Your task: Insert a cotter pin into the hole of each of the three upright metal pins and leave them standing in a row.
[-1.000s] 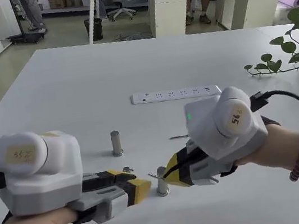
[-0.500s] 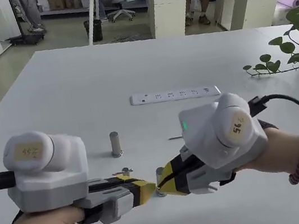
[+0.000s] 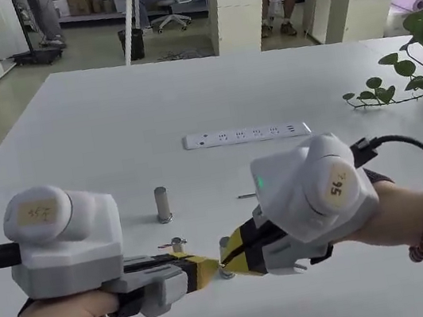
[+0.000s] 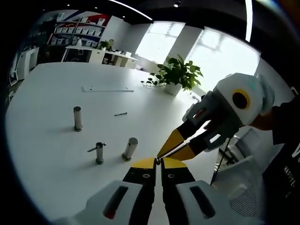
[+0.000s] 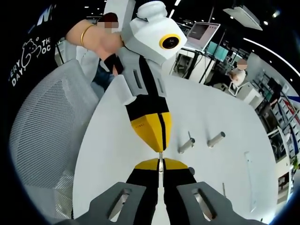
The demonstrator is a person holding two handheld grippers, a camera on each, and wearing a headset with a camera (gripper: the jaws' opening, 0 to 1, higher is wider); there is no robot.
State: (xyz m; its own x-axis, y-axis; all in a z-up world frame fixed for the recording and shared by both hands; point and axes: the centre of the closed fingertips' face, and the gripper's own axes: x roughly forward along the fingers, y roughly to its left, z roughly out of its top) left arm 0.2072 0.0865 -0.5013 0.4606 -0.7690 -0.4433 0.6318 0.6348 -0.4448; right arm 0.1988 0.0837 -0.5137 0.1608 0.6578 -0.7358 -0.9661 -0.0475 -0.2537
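Now three metal pins [image 4: 78, 118] upright; left claw [image 4: 158, 161] closed, right claw [image 5: 161, 168] pinching cotter pin [image 5: 161, 160].

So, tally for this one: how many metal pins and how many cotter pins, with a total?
Metal pin: 3
Cotter pin: 3, one inserted, one loose, one gripped
Total: 6

left tool [image 3: 211, 265]: jaws closed, pointing right | right tool [image 3: 229, 262]: jaws closed, pointing left | tips touching
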